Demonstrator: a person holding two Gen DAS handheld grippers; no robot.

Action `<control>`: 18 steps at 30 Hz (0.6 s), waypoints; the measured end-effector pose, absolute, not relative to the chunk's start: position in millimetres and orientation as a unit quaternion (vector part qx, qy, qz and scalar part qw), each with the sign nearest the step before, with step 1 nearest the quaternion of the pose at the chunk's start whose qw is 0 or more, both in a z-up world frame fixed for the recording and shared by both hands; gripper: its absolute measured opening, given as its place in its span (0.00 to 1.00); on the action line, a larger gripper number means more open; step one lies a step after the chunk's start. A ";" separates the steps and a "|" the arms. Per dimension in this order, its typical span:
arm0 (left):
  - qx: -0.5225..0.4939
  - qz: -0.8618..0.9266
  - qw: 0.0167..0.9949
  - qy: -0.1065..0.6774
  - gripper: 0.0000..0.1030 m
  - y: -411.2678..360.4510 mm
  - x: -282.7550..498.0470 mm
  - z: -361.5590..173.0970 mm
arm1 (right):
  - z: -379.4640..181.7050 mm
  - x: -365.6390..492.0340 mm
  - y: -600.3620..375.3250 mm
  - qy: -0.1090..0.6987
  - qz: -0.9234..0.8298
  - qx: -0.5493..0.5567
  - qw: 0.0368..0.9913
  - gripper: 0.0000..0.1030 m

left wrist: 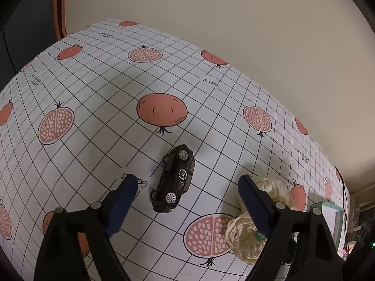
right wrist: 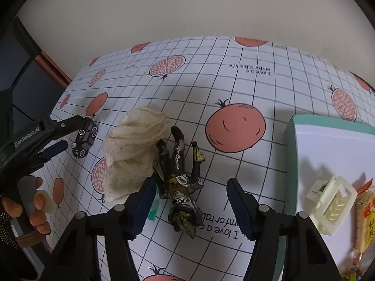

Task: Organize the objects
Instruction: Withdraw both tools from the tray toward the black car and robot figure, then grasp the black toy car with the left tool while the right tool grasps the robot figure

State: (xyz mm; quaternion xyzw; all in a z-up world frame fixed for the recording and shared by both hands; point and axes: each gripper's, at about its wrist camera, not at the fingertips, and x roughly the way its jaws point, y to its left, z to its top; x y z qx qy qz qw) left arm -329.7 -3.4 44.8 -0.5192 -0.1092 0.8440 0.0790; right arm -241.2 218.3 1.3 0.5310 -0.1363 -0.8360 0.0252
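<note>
Black toy car (left wrist: 174,179) sits on the pomegranate-print table (left wrist: 93,107) between the spread jaws of my left gripper (left wrist: 187,182), untouched; a cream crumpled cloth (left wrist: 246,236) lies behind the right finger. From the right wrist, my right gripper (right wrist: 191,186) is also open, straddling a dark, yellow-marked figure (right wrist: 182,182) lying on the table. At the right edge, the teal-rimmed tray (right wrist: 290,159) holds a cream hair clip (right wrist: 332,203) and a snack packet (right wrist: 365,224).

A plain cream wall (left wrist: 234,23) stands behind the table (left wrist: 93,93), whose white gridded cloth bears pomegranate prints. At far left, an orange-edged dark panel (left wrist: 57,4).
</note>
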 end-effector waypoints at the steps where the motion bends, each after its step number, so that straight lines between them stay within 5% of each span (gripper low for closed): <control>1: -0.520 0.844 0.079 -0.109 0.85 -2.9 -329.8 43.9 | -0.3 -241.3 218.7 -0.137 -0.835 0.532 0.025 0.59; 14: -0.532 0.837 0.084 -0.093 0.59 7.3 -329.1 31.7 | -7.1 -240.1 218.8 -0.181 -0.828 0.529 0.049 0.35; 18: -0.533 0.837 0.084 -0.095 0.48 6.6 -329.1 31.2 | -6.6 -239.6 217.9 -0.182 -0.828 0.528 0.052 0.35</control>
